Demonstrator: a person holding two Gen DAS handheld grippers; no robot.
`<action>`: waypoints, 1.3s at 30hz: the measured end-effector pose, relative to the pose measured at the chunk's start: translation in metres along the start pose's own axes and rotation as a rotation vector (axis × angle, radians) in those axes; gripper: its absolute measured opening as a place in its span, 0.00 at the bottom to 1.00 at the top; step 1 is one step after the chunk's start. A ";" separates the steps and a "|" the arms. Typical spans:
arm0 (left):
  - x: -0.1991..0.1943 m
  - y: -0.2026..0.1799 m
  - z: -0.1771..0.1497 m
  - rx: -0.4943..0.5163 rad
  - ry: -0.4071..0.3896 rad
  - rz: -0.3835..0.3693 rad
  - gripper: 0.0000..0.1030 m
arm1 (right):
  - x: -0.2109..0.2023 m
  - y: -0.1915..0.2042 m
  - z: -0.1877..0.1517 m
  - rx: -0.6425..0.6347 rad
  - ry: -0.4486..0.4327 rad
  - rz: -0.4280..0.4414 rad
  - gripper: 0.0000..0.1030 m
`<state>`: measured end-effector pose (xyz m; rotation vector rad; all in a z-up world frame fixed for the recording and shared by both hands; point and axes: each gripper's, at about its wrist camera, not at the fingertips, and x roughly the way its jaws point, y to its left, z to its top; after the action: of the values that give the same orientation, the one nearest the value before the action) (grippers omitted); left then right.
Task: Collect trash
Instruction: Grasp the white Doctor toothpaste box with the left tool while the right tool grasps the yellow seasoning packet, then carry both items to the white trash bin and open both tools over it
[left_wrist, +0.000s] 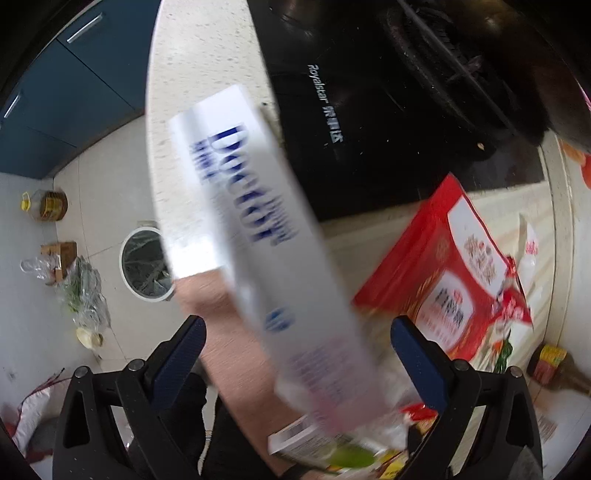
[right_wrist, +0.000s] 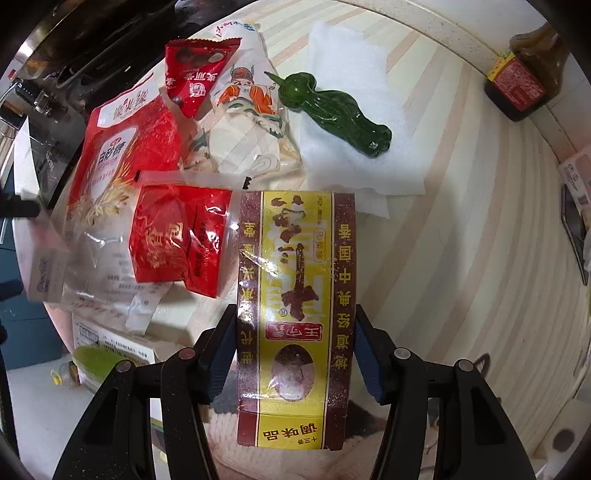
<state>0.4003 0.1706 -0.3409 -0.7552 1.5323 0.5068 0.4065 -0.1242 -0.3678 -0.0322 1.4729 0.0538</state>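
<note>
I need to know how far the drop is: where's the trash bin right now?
In the left wrist view, the trash bin stands on the floor at centre left, partly hidden behind the counter edge, with the white box blurred just right of it.

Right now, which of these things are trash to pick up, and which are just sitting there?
Trash job:
- yellow spice box, gripped by the right gripper
- blurred white box by the left gripper
- red wrappers
- lined bin on the floor

Probably just sitting there:
- green pepper
- sauce bottle
- stove
- oil jug
</note>
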 end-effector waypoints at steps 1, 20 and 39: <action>0.002 -0.002 0.003 0.000 0.007 0.011 0.83 | 0.000 0.000 0.003 -0.006 0.006 0.000 0.58; 0.017 -0.034 -0.070 0.558 -0.110 0.247 0.47 | 0.025 0.002 0.000 -0.019 0.075 -0.032 0.68; -0.079 -0.020 -0.121 0.593 -0.395 0.172 0.41 | -0.070 -0.040 -0.045 0.115 -0.148 0.117 0.58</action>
<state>0.3297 0.0837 -0.2465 -0.0573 1.2786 0.2779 0.3568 -0.1680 -0.3030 0.1487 1.3263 0.0653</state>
